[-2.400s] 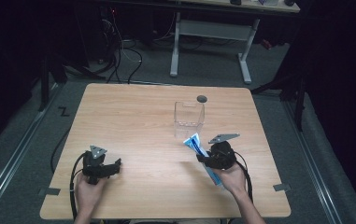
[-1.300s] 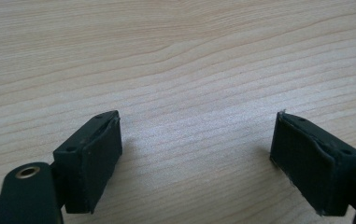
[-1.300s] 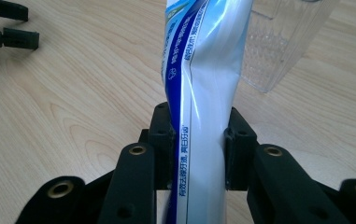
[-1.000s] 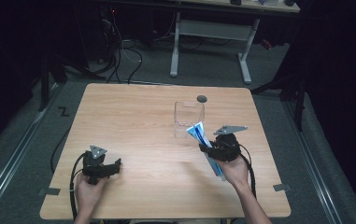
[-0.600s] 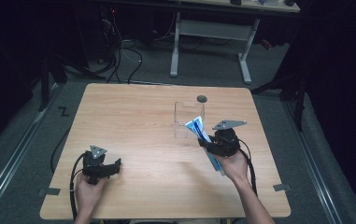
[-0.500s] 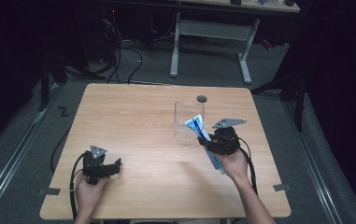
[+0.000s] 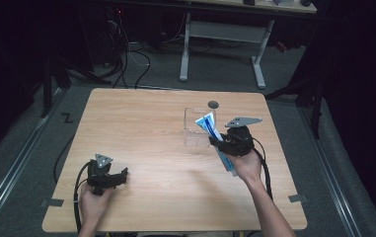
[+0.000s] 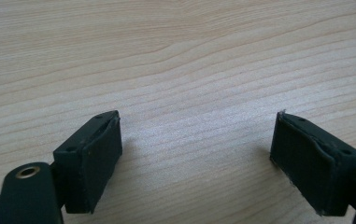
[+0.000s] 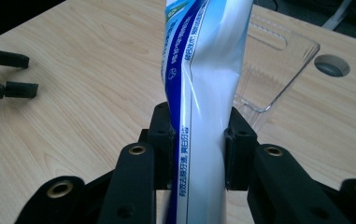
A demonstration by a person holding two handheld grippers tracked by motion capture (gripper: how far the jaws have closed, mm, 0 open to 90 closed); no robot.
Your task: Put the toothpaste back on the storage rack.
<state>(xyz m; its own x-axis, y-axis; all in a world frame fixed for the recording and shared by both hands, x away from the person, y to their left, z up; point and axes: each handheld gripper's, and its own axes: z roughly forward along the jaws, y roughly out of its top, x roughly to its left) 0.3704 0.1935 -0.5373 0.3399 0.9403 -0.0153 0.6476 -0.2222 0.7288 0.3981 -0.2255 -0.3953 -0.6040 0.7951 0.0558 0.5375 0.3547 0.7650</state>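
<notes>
My right claw (image 7: 221,143) is clamped on a blue, white and silver squeezable tube (image 9: 202,93), its two black jaws pressing the tube's flat sides about midway along. Since the earliest frame I have carried the tube forward and a little up the bench, from open wood near my side to the right edge of the clear plastic open-topped container (image 7: 198,129). The tube's long axis now runs from my palm up and away toward the far-left; its broad crimped end (image 7: 205,121) leans over the container's rim while its lower end sticks out under my right hand (image 7: 244,165). My left claw (image 7: 121,175) has not moved: it rests low over the light wooden bench (image 7: 141,123) near the front-left, jaws spread apart with bare wood between them. A dark round hole (image 7: 213,104) sits in the bench just behind the container.
</notes>
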